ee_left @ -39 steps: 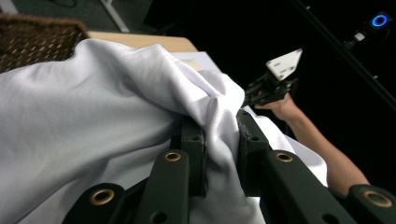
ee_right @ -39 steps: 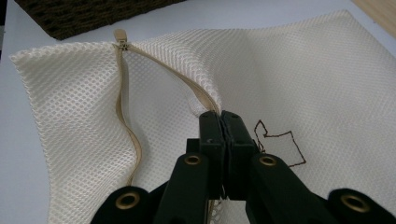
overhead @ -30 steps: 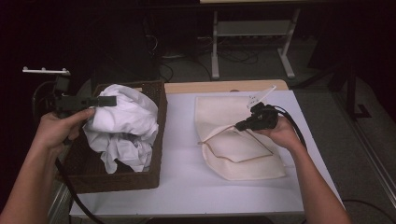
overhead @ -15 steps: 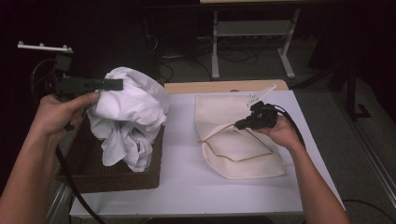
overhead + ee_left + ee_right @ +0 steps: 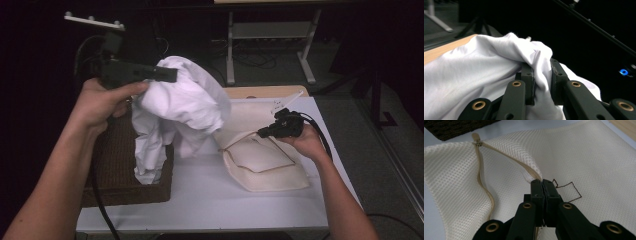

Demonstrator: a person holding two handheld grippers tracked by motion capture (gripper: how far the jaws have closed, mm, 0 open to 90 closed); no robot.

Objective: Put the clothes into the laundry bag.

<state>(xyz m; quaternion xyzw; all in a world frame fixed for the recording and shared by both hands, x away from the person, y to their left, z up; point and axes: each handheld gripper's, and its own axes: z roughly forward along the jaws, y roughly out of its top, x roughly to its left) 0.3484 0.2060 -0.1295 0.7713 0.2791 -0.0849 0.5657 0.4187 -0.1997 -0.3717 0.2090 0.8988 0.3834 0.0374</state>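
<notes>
High view: our left gripper point(image 5: 167, 75) clamps white garment point(image 5: 185, 100) up-left of mesh bag point(image 5: 265, 160); right gripper point(image 5: 262, 133) pinches its zipper edge point(image 5: 506, 156), mouth facing the garment.

A dark woven basket point(image 5: 120, 175) is sitting on the white tabletop point(image 5: 210, 200); a metal stand point(image 5: 270, 35) is standing behind it.

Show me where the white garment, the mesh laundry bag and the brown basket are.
white garment point(image 5: 185, 100), high view, on its bunched upper folds.
mesh laundry bag point(image 5: 265, 172), high view, on its front panel.
brown basket point(image 5: 112, 165), high view, on its woven left side.
</notes>
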